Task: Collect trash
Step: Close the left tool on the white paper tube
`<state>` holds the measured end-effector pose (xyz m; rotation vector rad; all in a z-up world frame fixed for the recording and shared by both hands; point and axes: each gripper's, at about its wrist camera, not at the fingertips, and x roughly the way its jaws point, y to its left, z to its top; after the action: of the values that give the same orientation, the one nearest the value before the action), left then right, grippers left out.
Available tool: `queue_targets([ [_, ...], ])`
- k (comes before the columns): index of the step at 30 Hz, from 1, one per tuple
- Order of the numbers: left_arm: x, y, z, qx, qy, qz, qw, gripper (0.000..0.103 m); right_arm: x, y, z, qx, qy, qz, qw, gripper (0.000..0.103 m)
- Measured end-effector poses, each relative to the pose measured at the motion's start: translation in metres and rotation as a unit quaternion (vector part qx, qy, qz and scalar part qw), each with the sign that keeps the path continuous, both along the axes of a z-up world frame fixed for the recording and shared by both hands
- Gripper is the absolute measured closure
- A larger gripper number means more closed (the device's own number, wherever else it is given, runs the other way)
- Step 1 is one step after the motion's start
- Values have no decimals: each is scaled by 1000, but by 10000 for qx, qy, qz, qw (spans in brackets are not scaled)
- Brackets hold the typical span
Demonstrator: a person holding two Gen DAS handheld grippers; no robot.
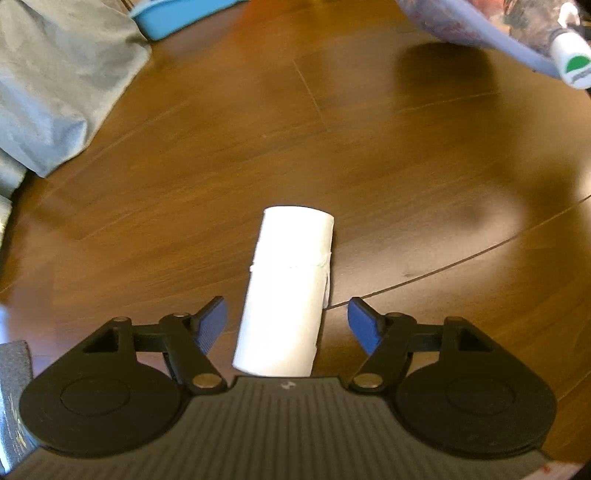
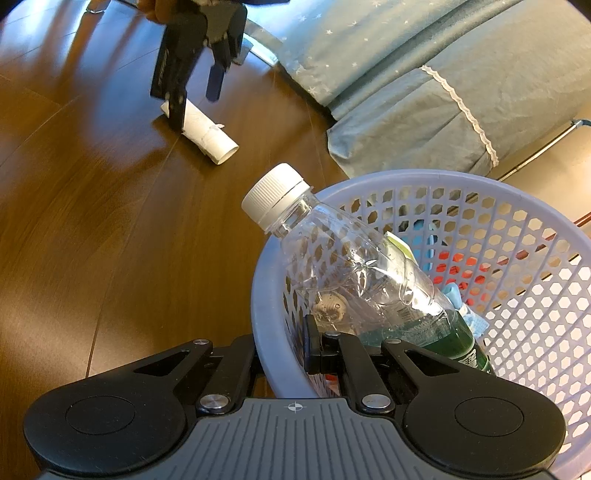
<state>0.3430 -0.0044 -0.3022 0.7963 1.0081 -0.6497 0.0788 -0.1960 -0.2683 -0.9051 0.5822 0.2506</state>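
A white cardboard tube (image 1: 288,288) lies on the wooden floor. My left gripper (image 1: 288,315) points down over its near end, open, with a blue pad on each side and a gap to the tube. In the right wrist view the same left gripper (image 2: 195,110) hangs over the tube (image 2: 210,134). My right gripper (image 2: 284,354) is shut on the near rim of a lavender mesh basket (image 2: 517,206). In the basket leans a clear plastic bottle (image 2: 351,266) with a white cap and green label, over other small scraps.
A grey-green bed cover (image 2: 406,81) hangs to the floor behind the basket and shows at the left (image 1: 55,81) of the left wrist view. A blue object (image 1: 177,18) lies by it. The basket (image 1: 480,26) and bottle cap (image 1: 570,59) hang at the upper right there.
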Motion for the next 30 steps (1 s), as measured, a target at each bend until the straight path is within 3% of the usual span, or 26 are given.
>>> queue_targets([
  [4,-2,-5,-8,200,142,-196,9995,66,0,-1,0,6,-3,-9,10000,100],
  [6,-8,-4,-9,314,125,-402,9986,67,0,-1,0,18,-5,-15,10000,100],
  [8,-25,-3,-8,496,71,-916,9945,67,0,-2,1,33,-11,-25,10000,100],
  [11,-57,0,-9,988,-89,-2028,9742,67,0,-2,2,50,-15,-39,10000,100],
  [13,-79,6,-8,1266,-143,-2711,9541,67,0,-1,1,50,-20,-45,10000,100],
  [15,-92,11,-7,1445,-159,-3029,9419,66,0,0,1,47,-19,-48,10000,100],
  [16,-95,14,-5,1401,-92,-3057,9417,63,0,-1,1,45,-18,-49,10000,100],
  [18,-95,19,1,1192,35,-2876,9503,47,0,-1,1,47,-21,-50,10000,100],
  [20,-90,22,4,1056,143,-2668,9578,44,0,-1,1,40,-15,-45,10000,100],
  [27,-64,22,3,690,811,-1871,9766,46,1,0,0,23,-11,-47,10000,100],
  [30,-57,18,1,636,971,-1701,9786,53,0,0,-1,10,-5,-39,10000,100],
])
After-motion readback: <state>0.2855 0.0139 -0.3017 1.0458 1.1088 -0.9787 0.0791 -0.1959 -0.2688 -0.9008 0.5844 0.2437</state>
